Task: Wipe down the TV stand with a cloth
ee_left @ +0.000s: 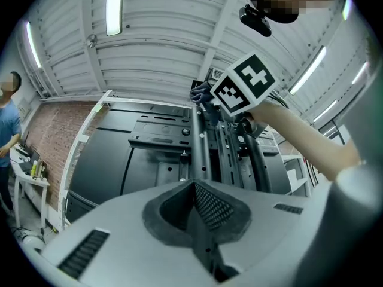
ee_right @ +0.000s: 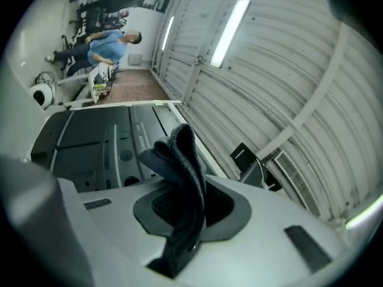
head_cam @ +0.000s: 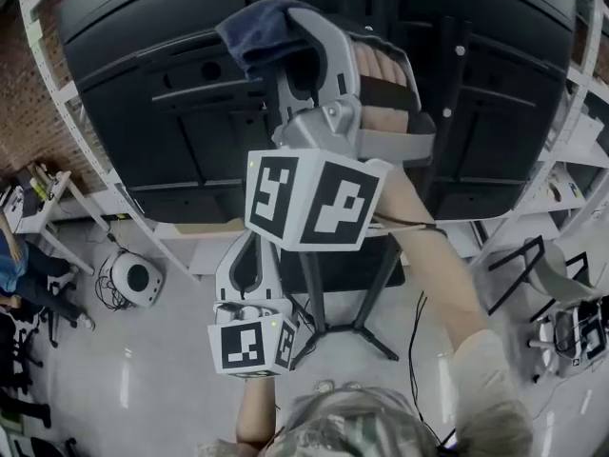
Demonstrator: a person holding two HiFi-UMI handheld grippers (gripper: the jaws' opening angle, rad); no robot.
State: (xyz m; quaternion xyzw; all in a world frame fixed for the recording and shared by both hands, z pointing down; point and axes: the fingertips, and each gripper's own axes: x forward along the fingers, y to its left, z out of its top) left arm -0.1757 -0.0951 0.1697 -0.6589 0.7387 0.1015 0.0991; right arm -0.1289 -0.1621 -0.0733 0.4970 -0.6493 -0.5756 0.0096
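A dark blue cloth [head_cam: 255, 27] is pinched in my right gripper [head_cam: 285, 38], which is raised against the upper back of the black TV panel [head_cam: 143, 74]. In the right gripper view the cloth [ee_right: 182, 160] stands up folded between the shut jaws of the right gripper [ee_right: 182, 205]. My left gripper [head_cam: 249, 250] hangs lower, in front of the stand's black column and legs [head_cam: 324, 298]. Its jaws are shut on nothing in the left gripper view, where the left gripper [ee_left: 200, 211] points at the stand's column [ee_left: 200, 139]. The right gripper's marker cube [ee_left: 246, 84] shows there too.
White shelving frames [head_cam: 59, 98] flank the TV on both sides. A round white device [head_cam: 133, 279] with cables lies on the floor at left, people sit at a desk [head_cam: 24, 246] beyond it, and a chair [head_cam: 547, 274] stands at right.
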